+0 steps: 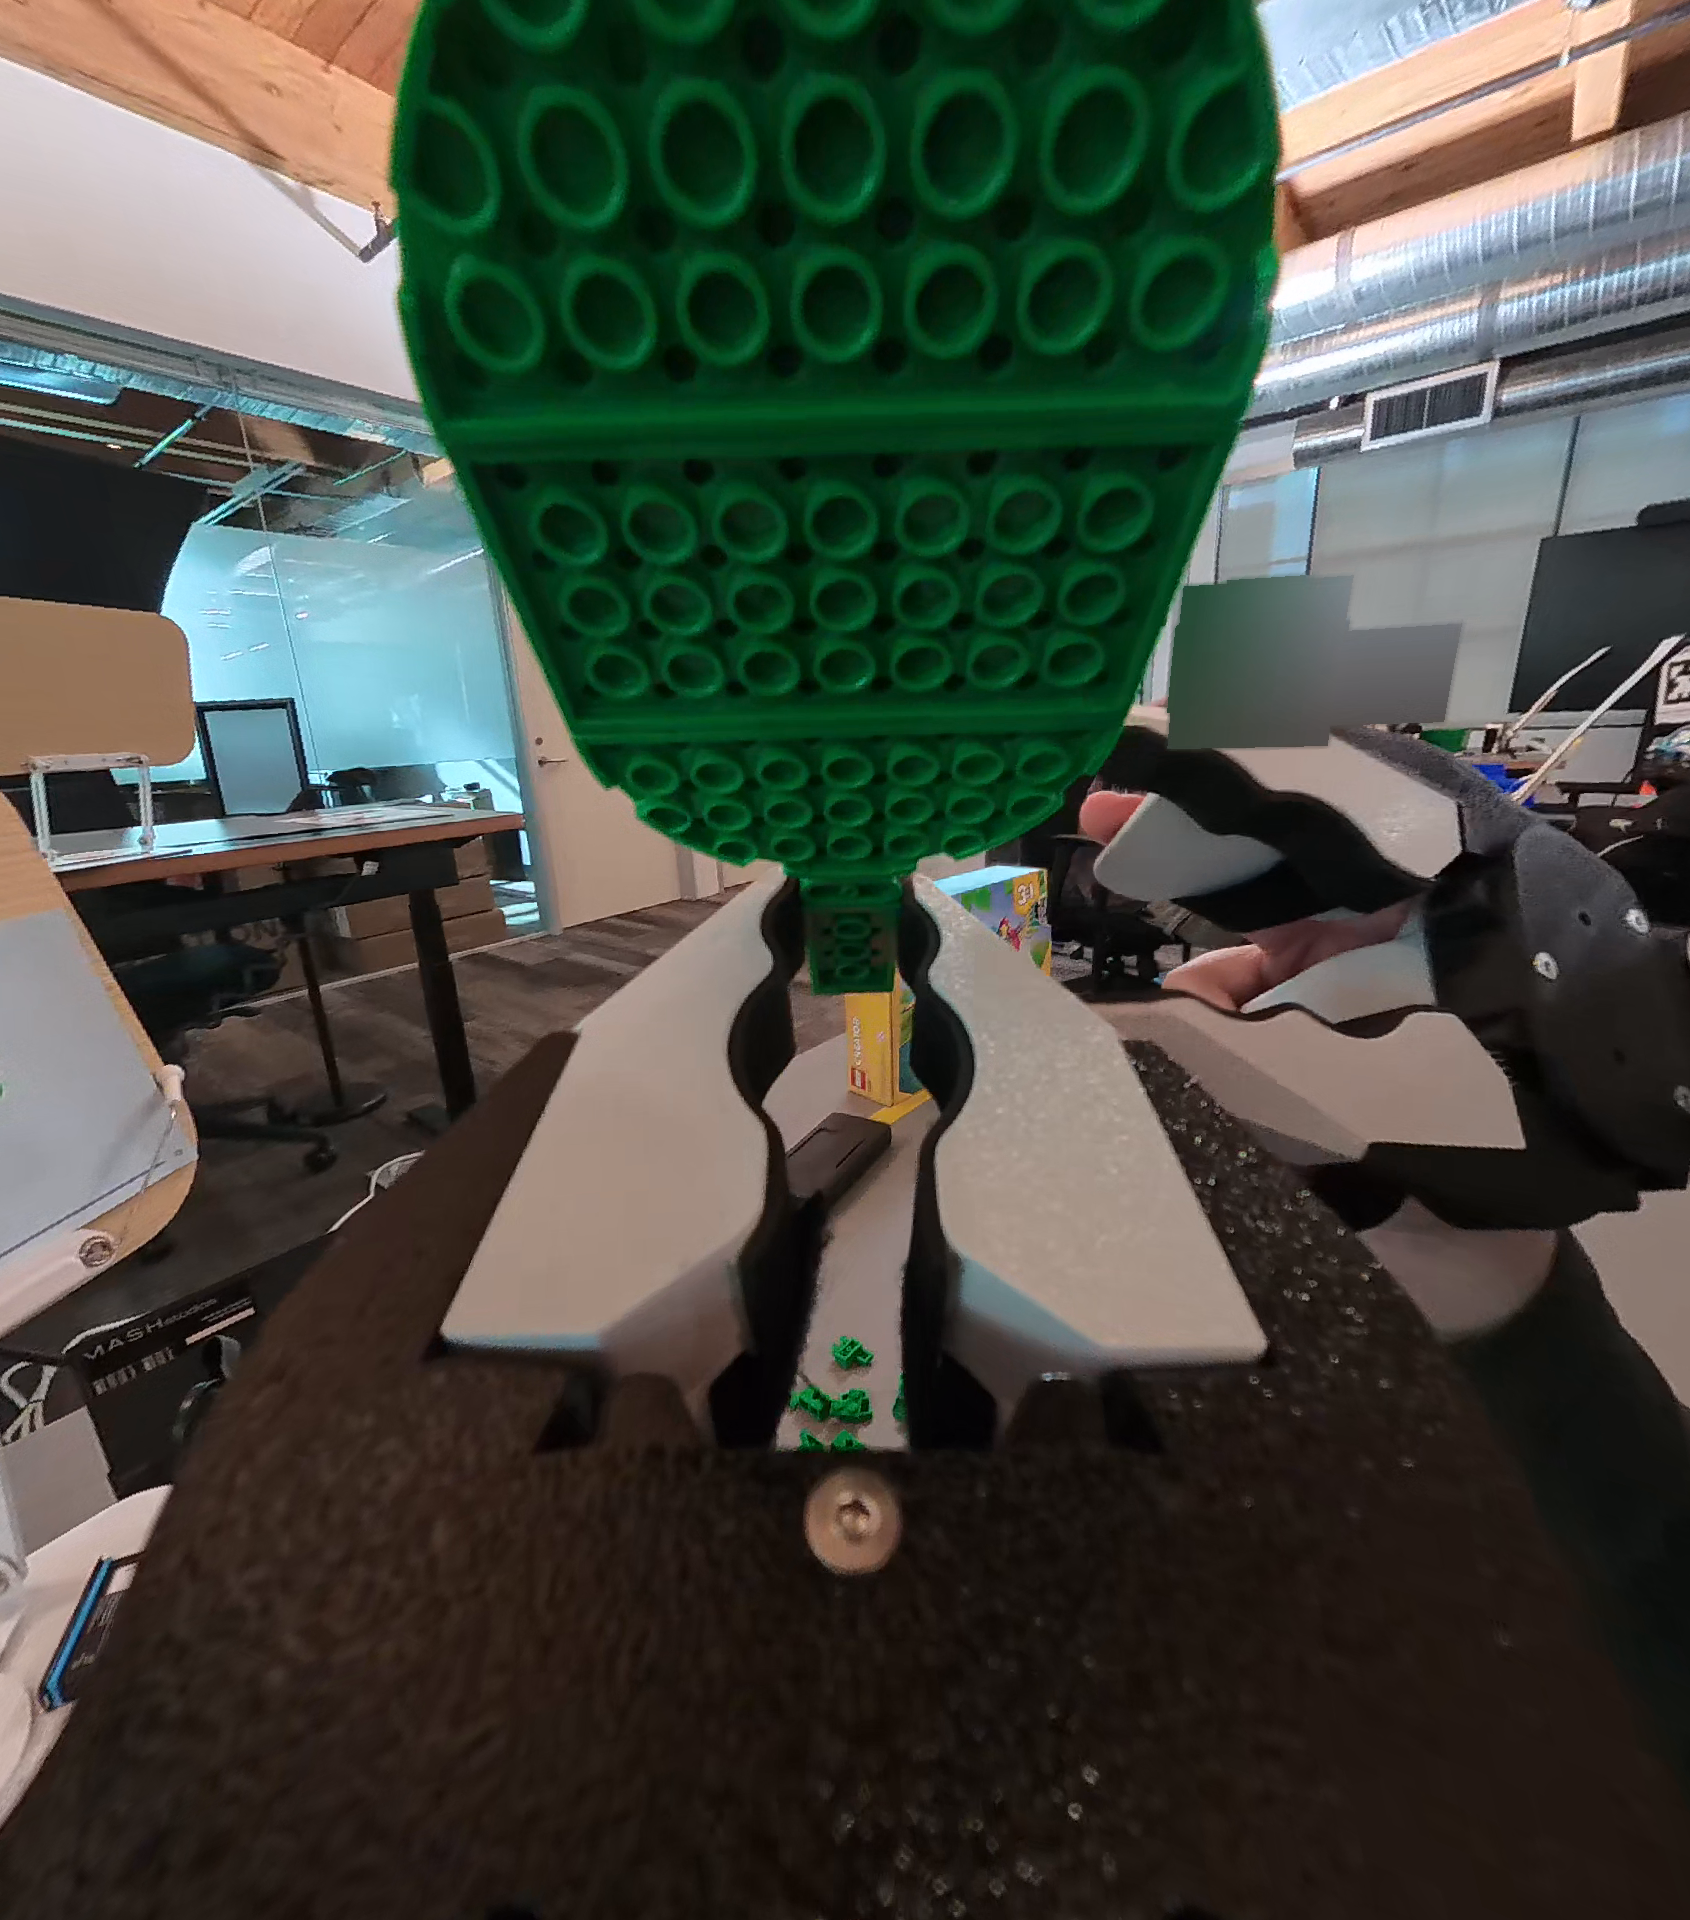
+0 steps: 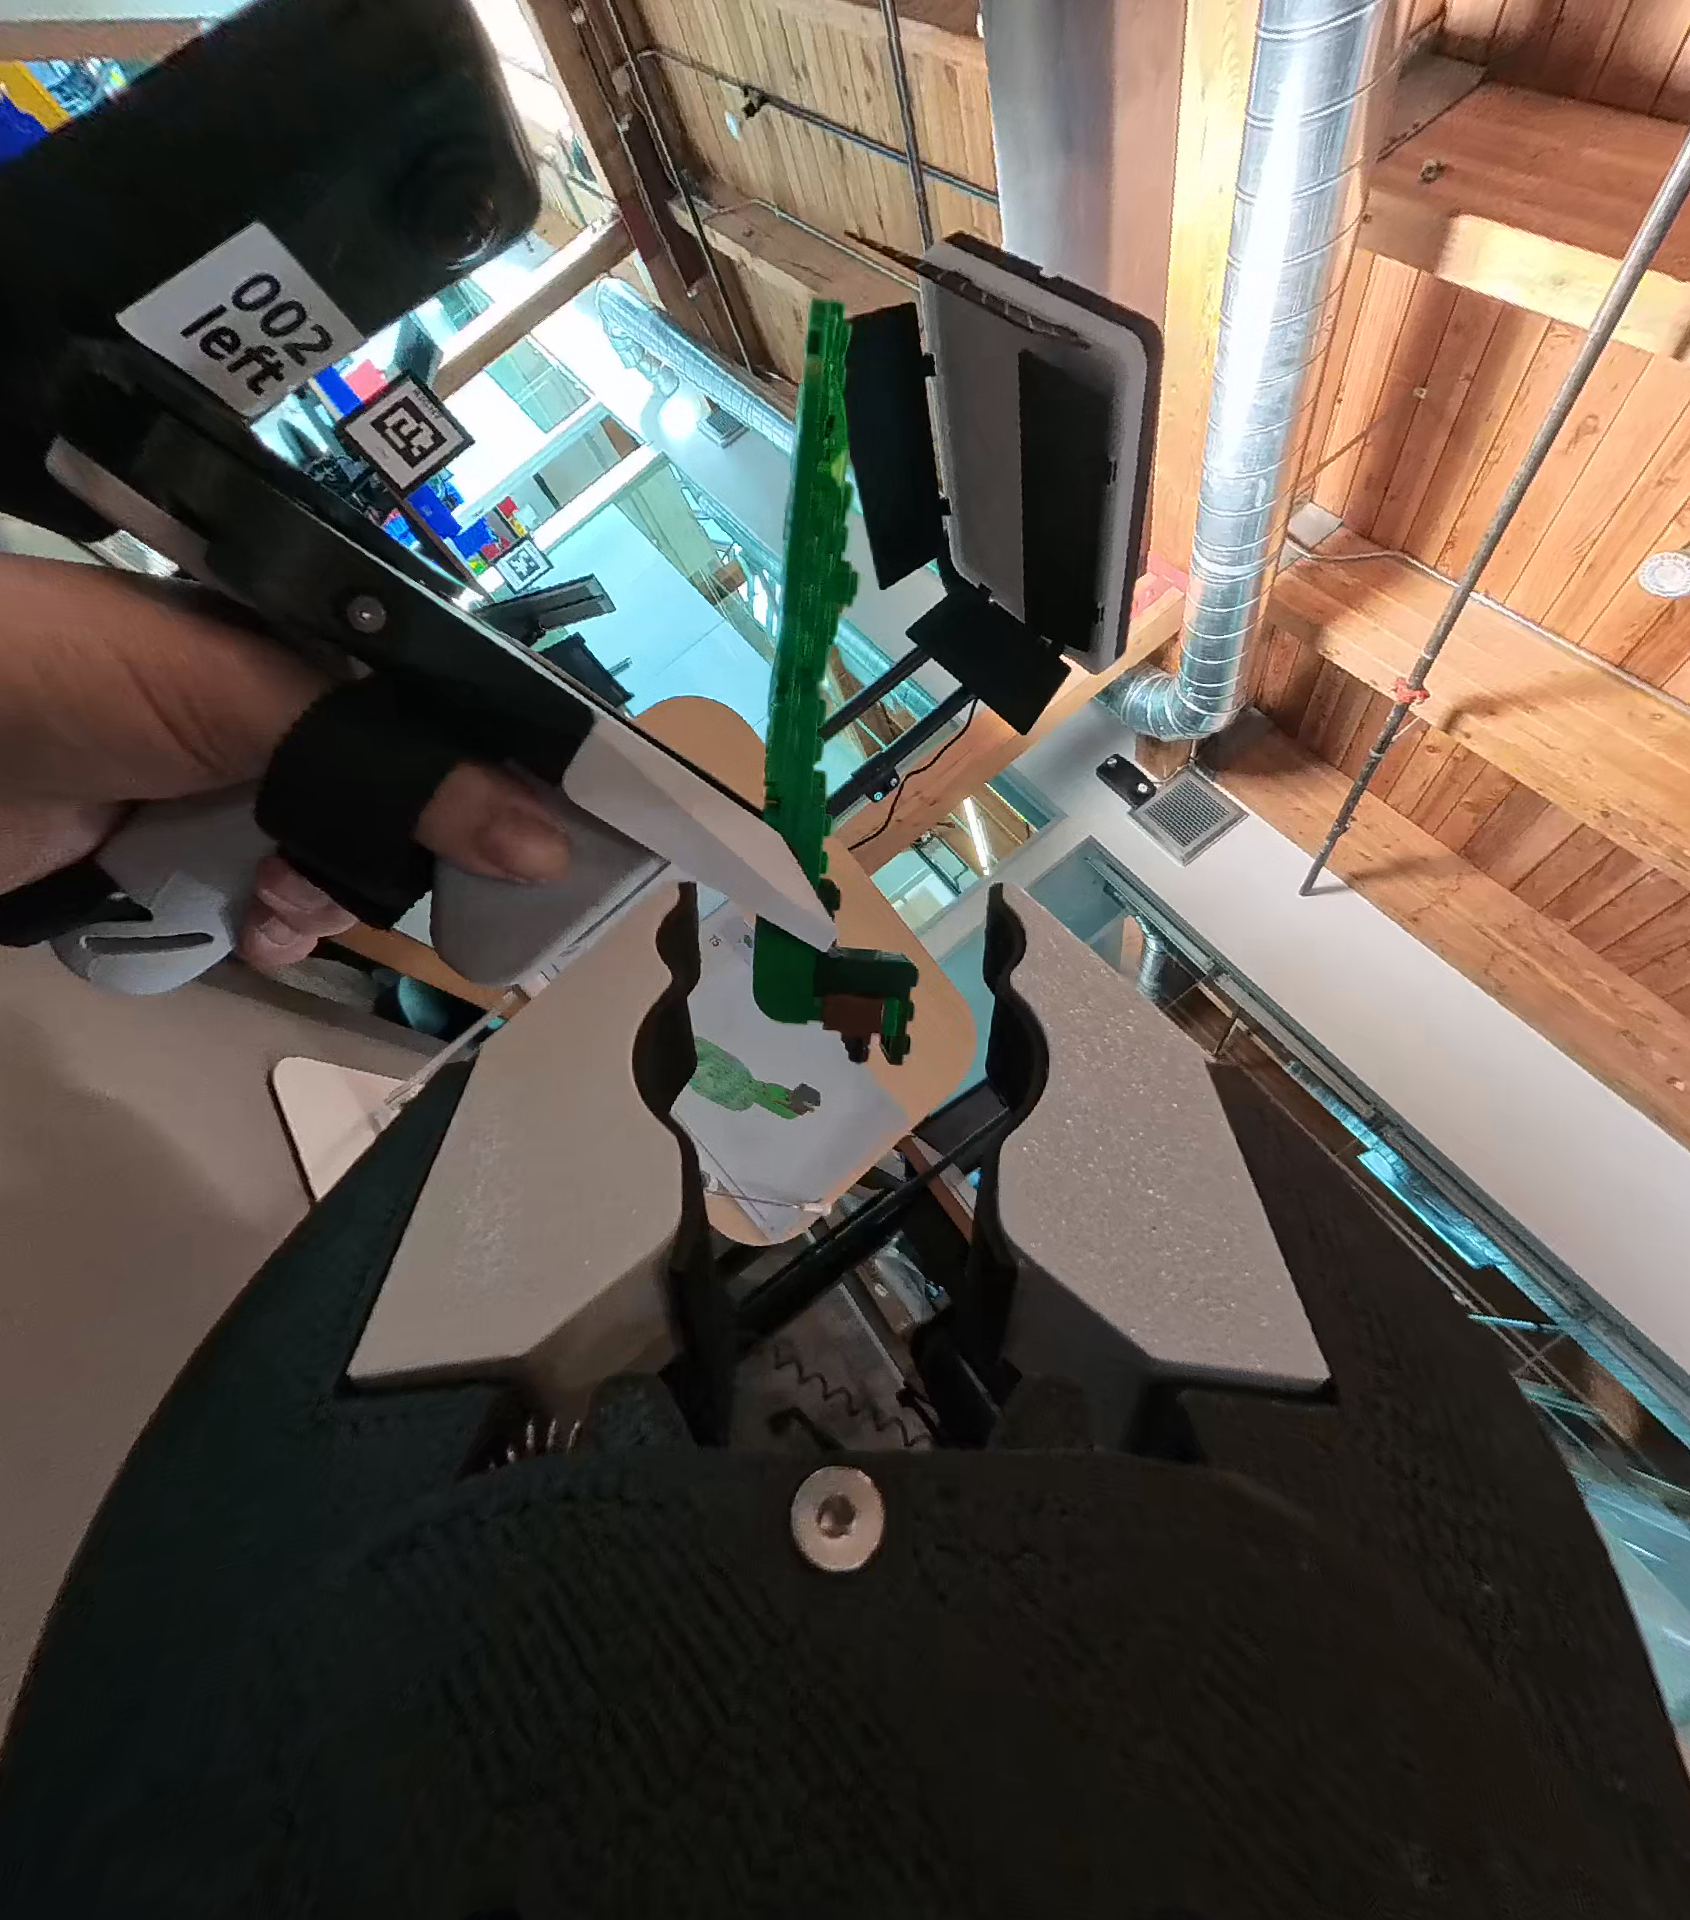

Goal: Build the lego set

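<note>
left gripper (image 1: 851, 935) lifts the green lego build (image 1: 836, 436) off the table

its fingers pinch the build's narrow end, underside tubes facing the left wrist camera (seen edge-on from the right wrist view, with a brown-and-green cluster at the gripped end). the right gripper (image 2: 836, 914) sits just beside it, jaws apart and empty. loose green pieces (image 1: 836, 1392) lie on the table below.

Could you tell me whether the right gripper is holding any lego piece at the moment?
No, the right gripper has its jaws apart with nothing between them; the green lego build is in the left gripper.
</note>
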### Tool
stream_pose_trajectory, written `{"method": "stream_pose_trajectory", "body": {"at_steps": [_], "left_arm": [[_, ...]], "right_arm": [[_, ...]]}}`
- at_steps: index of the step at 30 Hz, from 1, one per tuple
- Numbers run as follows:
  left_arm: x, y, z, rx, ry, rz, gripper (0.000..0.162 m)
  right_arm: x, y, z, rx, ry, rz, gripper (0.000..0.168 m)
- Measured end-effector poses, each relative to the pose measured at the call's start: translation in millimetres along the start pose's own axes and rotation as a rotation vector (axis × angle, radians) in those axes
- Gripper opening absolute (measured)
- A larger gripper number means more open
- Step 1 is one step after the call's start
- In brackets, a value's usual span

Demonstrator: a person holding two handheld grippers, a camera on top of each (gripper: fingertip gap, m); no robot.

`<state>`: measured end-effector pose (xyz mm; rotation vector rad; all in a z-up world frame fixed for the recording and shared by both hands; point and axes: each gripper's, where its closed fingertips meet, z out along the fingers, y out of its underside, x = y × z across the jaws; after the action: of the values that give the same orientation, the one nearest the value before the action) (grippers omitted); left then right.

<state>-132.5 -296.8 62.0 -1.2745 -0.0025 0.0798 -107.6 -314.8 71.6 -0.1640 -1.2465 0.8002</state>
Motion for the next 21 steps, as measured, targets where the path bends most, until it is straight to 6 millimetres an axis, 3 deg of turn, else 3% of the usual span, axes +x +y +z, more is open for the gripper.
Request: {"method": "stream_pose_trajectory", "body": {"at_steps": [15,19,21], "left_arm": [[-20.5,-13.8,-14.3,0.099,-0.088,0.05,0.015],[-55.7,-3.1,-33.2,0.163,-0.273,0.138,0.014],[-87.2,9.7,-66.6,0.235,-0.521,0.311,0.014]], "right_arm": [[11.7,-1.9,-6.8,0.075,-0.011,0.13,0.055],[5.1,4.2,0.9,0.089,-0.021,0.168,0.056],[-11.0,12.2,12.7,0.108,-0.058,0.215,0.057]]}}
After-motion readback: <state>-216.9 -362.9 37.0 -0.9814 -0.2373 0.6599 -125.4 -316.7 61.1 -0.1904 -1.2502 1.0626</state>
